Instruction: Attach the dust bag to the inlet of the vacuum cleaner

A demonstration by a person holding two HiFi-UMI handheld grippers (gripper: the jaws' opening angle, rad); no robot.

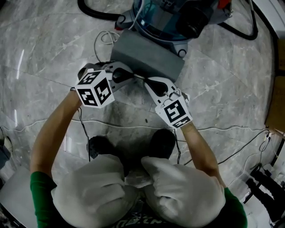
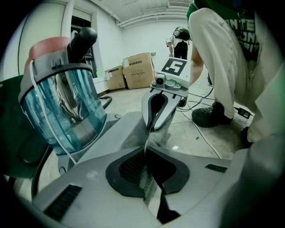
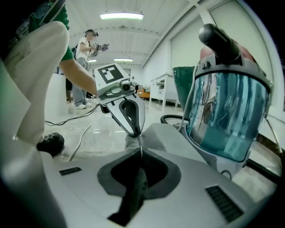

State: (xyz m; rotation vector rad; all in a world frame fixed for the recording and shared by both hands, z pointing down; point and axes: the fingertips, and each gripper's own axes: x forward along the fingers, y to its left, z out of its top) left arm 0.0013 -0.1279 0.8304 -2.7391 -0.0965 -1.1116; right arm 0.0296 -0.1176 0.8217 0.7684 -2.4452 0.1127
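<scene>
A flat grey dust bag lies on the marble floor against the vacuum cleaner, which has a clear blue canister. Both grippers meet at the bag's near edge. My left gripper is shut on that thin edge; in the left gripper view its dark pads close on the edge. My right gripper is shut on the same edge just to the right, and the sheet runs between its pads. Each gripper sees the other across the edge: the right gripper and the left gripper.
A black hose curls behind the vacuum cleaner and a white cord lies at the bag's left. Thin cables cross the floor near the person's shoes. Cardboard boxes and another person stand far back.
</scene>
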